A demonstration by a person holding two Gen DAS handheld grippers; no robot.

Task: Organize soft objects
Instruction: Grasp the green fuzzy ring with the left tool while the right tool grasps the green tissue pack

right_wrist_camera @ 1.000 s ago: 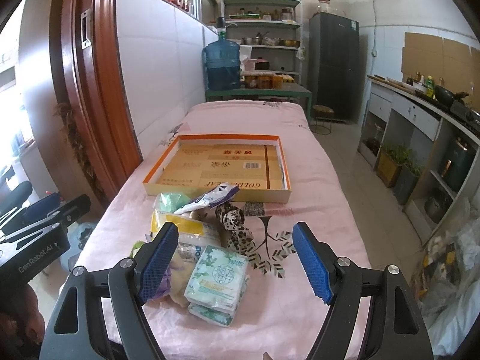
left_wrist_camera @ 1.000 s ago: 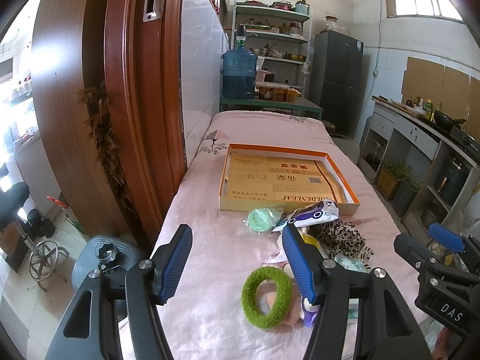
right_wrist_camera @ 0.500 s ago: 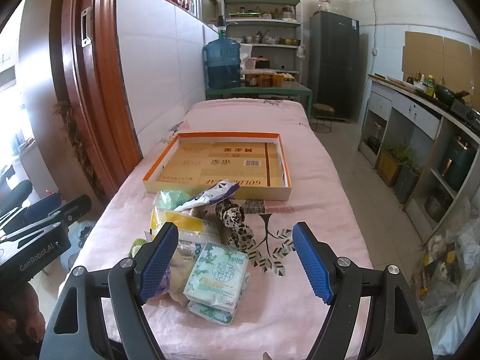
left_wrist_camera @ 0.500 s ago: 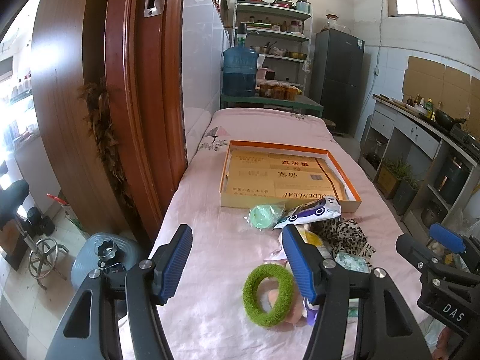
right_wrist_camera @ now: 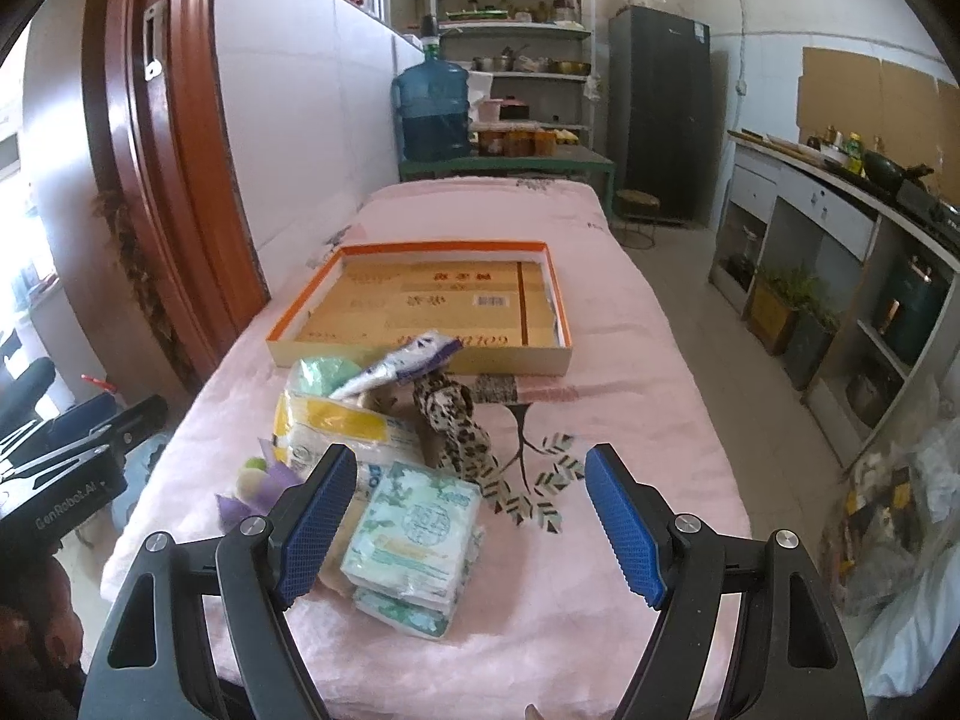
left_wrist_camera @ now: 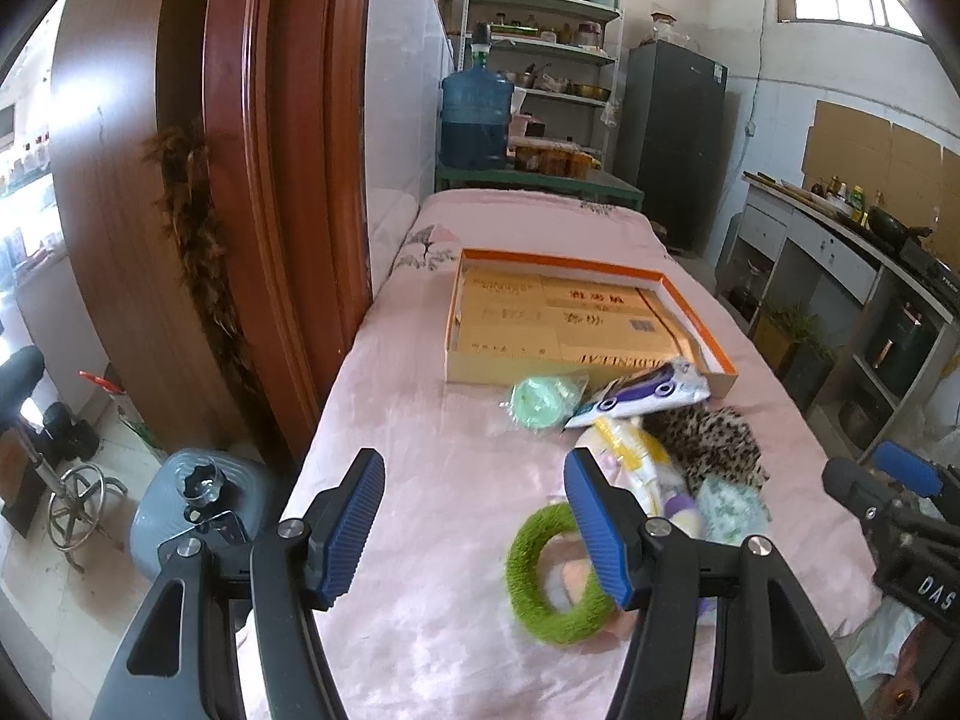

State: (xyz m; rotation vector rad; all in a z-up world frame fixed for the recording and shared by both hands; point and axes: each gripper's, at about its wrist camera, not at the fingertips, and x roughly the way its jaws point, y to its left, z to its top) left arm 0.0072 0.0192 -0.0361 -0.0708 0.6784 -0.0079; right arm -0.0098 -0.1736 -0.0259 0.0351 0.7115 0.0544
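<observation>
The soft things lie in a loose pile at the near end of a desk draped in pink cloth (right_wrist_camera: 630,324), and just beyond them, toward twelve o'clock, waits a shallow orange-rimmed cardboard tray (right_wrist_camera: 420,247), empty and probably meant to receive them. In the left wrist view the left gripper (left_wrist_camera: 474,522) hangs above the cloth with its jaws spread wide and nothing between them; a fuzzy green ring (left_wrist_camera: 543,585) sits at about four o'clock of it, half hidden behind the right-hand jaw, so it looks like the nearest candidate for a pick. Farther off lie a mint-green round pack (left_wrist_camera: 540,402), a white and purple packet (left_wrist_camera: 645,393) leaning on the tray wall, and a leopard-print cloth (left_wrist_camera: 708,438). The right gripper (right_wrist_camera: 465,525) also stands wide open and empty, poised over a green-patterned tissue pack (right_wrist_camera: 420,531) that sits just inside its left jaw, with a yellow-banded pack (right_wrist_camera: 336,426) at eleven o'clock
</observation>
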